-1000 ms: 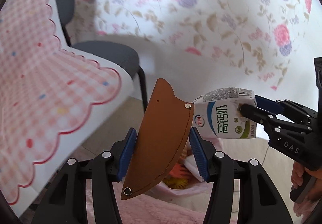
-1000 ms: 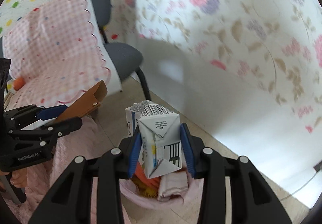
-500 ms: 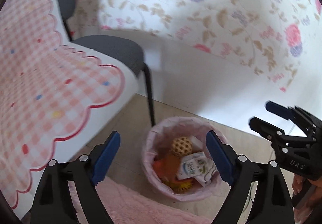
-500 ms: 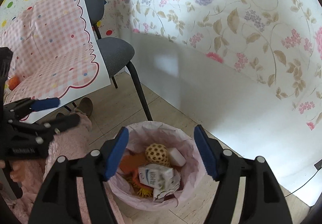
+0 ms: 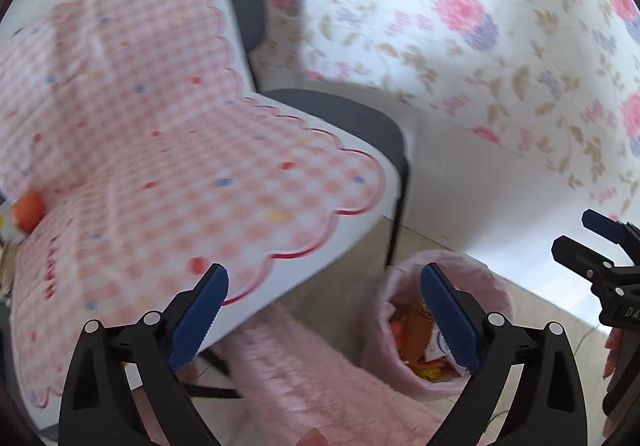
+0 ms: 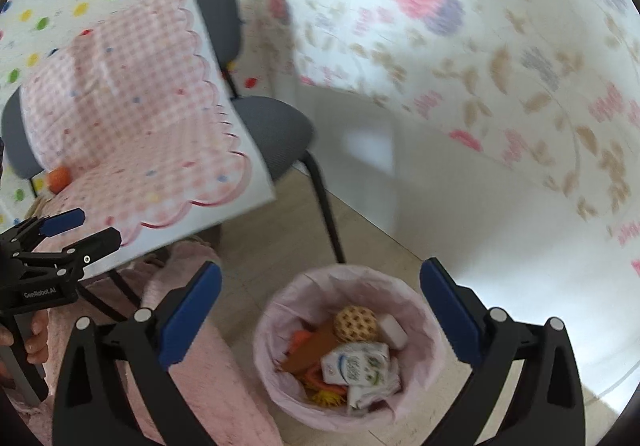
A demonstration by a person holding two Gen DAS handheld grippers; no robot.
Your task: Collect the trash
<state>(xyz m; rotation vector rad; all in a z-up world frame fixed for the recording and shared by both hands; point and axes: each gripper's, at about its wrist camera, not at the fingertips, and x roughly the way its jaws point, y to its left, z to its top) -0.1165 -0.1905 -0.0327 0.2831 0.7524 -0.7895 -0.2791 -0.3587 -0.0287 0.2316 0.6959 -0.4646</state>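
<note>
Trash sat piled in the pink-lined bin [image 6: 348,346] on the floor, right under the right claw [image 6: 320,322]: a milk carton [image 6: 354,364], a brown flat piece [image 6: 310,350], a yellow lattice ball [image 6: 356,322] and a white block [image 6: 392,330] all lay inside. That claw's jaws were opening wide, nothing between them, the blue pads framing the bin's rim. The left claw [image 5: 324,322] was opening too, equally empty, with the bin peeking in behind its right finger.

Just beyond, a fluffy pink rug [image 5: 320,378] ran along the floor to the bench, whose pink checked cloth [image 5: 160,173] hung over the near corner. An orange ball-like thing [image 5: 28,209] rested at the bench's left edge, blurred.

Farther back stood a grey chair [image 6: 272,133] against the flowered wall [image 6: 480,45].

So the drop looked done, judging by the loaded bin and bare claws. Next, I'd say, both claws needed to swing toward the bench and hunt for remaining litter, perhaps that orange thing.
</note>
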